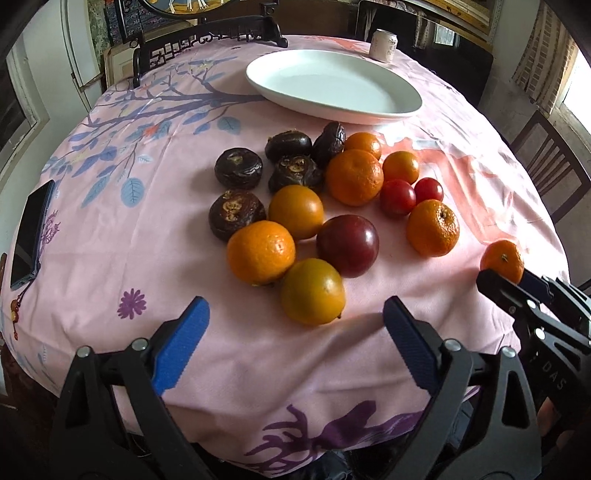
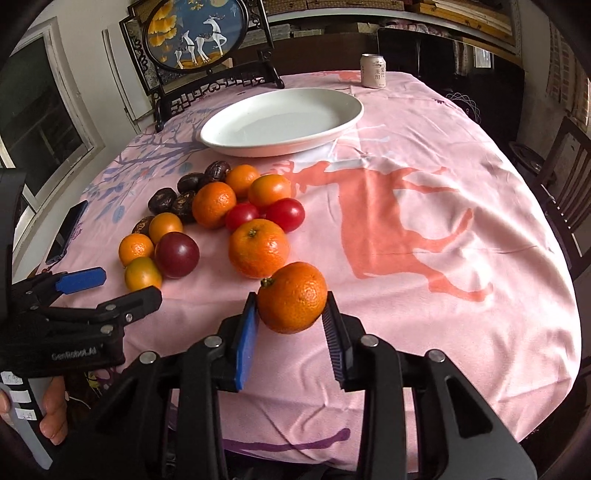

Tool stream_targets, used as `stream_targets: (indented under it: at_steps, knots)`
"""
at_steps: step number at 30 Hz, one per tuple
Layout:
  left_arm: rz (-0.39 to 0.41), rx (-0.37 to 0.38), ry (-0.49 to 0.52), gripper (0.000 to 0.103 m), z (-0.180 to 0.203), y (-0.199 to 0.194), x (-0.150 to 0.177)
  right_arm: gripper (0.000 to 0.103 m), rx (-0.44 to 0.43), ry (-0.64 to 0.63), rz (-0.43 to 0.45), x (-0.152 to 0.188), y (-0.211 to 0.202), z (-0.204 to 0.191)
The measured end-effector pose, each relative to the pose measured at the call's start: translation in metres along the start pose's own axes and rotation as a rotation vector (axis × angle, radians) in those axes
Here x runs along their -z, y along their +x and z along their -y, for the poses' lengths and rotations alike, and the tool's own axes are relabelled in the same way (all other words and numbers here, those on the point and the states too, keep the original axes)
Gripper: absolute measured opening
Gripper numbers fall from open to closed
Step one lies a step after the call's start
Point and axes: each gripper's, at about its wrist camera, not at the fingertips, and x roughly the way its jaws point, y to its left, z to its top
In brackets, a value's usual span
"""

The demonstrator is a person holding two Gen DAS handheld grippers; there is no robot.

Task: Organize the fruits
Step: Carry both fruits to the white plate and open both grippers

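My right gripper [image 2: 291,308] is shut on a mandarin [image 2: 291,297] and holds it above the pink tablecloth near the front edge; it also shows in the left wrist view [image 1: 503,260]. My left gripper [image 1: 295,314] is open and empty, just short of a greenish-orange fruit [image 1: 312,291]. A pile of mandarins [image 1: 354,177], dark water chestnuts [image 1: 238,168], a dark red plum [image 1: 348,245] and two red tomatoes [image 1: 398,196] lies mid-table. A white oval plate [image 1: 332,85] stands empty behind the pile, also seen in the right wrist view [image 2: 280,122].
A drink can [image 2: 373,71] stands at the table's far edge. A phone [image 1: 31,232] lies at the left edge. A framed deer picture on a dark stand [image 2: 195,33] is behind the plate. A wooden chair [image 2: 561,184] is at the right.
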Motion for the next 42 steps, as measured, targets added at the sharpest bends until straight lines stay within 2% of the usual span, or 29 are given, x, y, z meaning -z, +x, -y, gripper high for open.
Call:
stream_targets:
  at_steps: [1, 2, 3, 6, 9, 17, 22, 27, 32, 36, 39, 42]
  knots:
    - [-0.01, 0.0, -0.007, 0.077, 0.001, 0.004, -0.001, 0.035, -0.003, 0.005, 0.001, 0.001, -0.001, 0.003]
    - [-0.025, -0.003, -0.01, 0.064, 0.003, 0.008, -0.001, 0.035, -0.003, 0.008, 0.002, 0.001, -0.001, 0.005]
    - [-0.042, -0.009, -0.014, 0.056, 0.004, 0.013, -0.002, 0.035, -0.005, 0.011, 0.002, 0.002, -0.002, 0.007]
    - [-0.028, -0.034, -0.011, 0.056, 0.007, 0.014, -0.004, 0.035, -0.01, 0.016, 0.008, 0.002, -0.003, 0.01]
    - [-0.019, -0.015, -0.02, 0.035, 0.003, 0.01, -0.004, 0.035, -0.011, 0.014, 0.01, 0.003, -0.004, 0.009]
    - [0.071, 0.017, 0.02, 0.035, 0.005, -0.028, -0.002, 0.035, -0.027, 0.0, 0.031, -0.001, -0.01, -0.002]
    - [0.108, 0.036, 0.02, 0.035, -0.003, -0.043, -0.021, 0.035, -0.061, -0.001, 0.047, -0.015, -0.01, -0.006]
    - [0.134, 0.026, 0.023, 0.035, -0.01, -0.041, -0.077, 0.035, -0.063, -0.033, 0.043, -0.05, -0.002, -0.009]
    - [0.086, 0.029, 0.02, 0.035, -0.013, -0.004, -0.18, 0.036, -0.059, -0.102, 0.065, -0.132, 0.022, -0.01]
    - [0.032, 0.029, -0.012, 0.035, -0.013, 0.054, -0.261, 0.036, -0.135, -0.085, 0.017, -0.21, 0.079, -0.004]
    - [-0.015, 0.032, -0.005, 0.035, -0.009, 0.097, -0.298, 0.036, -0.09, -0.108, -0.037, -0.251, 0.134, -0.002]
    - [-0.079, 0.055, -0.026, 0.036, -0.007, 0.136, -0.325, 0.036, -0.069, -0.093, -0.113, -0.276, 0.182, 0.005]
